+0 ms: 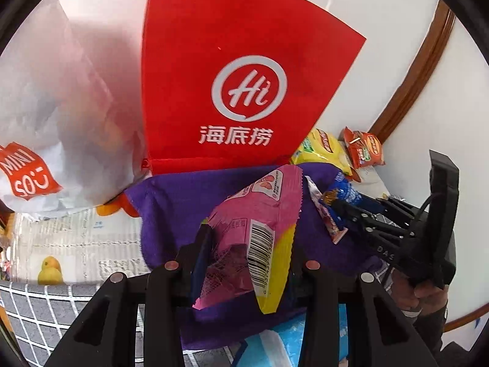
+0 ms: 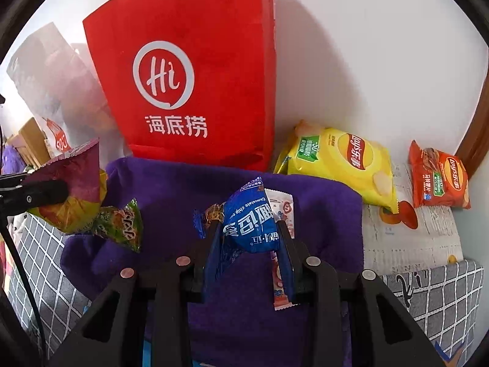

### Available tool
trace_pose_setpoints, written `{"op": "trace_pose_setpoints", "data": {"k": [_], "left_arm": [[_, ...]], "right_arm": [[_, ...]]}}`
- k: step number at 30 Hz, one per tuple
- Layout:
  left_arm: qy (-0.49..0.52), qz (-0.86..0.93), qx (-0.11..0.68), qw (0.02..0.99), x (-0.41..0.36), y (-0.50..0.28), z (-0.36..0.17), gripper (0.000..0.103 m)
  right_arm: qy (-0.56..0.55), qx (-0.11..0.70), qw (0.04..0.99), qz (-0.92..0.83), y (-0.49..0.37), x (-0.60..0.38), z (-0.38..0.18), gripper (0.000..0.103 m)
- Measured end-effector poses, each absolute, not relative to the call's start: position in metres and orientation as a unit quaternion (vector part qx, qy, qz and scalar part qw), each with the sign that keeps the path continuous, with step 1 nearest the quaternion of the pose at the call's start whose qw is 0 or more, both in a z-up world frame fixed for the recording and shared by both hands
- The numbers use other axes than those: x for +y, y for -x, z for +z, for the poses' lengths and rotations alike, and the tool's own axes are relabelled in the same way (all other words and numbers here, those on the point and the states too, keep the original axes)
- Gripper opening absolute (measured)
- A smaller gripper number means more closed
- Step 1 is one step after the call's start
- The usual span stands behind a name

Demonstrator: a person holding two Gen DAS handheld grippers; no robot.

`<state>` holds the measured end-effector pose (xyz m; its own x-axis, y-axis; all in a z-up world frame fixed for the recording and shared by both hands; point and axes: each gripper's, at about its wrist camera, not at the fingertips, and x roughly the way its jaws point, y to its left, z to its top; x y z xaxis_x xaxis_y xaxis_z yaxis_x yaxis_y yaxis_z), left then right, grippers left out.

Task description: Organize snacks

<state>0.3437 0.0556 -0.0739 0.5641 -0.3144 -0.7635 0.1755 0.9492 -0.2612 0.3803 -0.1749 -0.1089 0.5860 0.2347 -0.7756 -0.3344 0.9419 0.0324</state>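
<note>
My left gripper [image 1: 247,244] is shut on a pink and yellow snack packet [image 1: 253,232], held above a purple cloth [image 1: 171,208]. My right gripper [image 2: 249,232] is shut on a blue cookie packet [image 2: 247,223] together with a thin white and red packet [image 2: 279,275], above the same purple cloth [image 2: 238,305]. The right gripper also shows in the left wrist view [image 1: 354,214], at the right. The left gripper shows at the left edge of the right wrist view [image 2: 45,192], with a green packet [image 2: 122,223] hanging beside its pink packet [image 2: 76,183]. A red Haidilao bag [image 1: 244,85] stands behind the cloth.
A yellow Lay's bag [image 2: 342,165] and an orange Lay's bag [image 2: 440,180] lie at the right by the white wall. A white Miniso bag [image 1: 45,122] stands left of the red bag [image 2: 183,85]. A grey checked cover [image 2: 434,299] and newspaper-print sheet [image 1: 76,244] lie underneath.
</note>
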Motion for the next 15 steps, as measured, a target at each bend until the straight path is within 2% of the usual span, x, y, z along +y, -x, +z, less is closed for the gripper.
{"op": "trace_pose_setpoints", "data": {"k": [15], "left_arm": [[0.125, -0.173, 0.442, 0.871, 0.069, -0.347, -0.073, 0.038]], "right_arm": [[0.072, 0.441, 0.878, 0.172, -0.382, -0.165, -0.116, 0.035]]}}
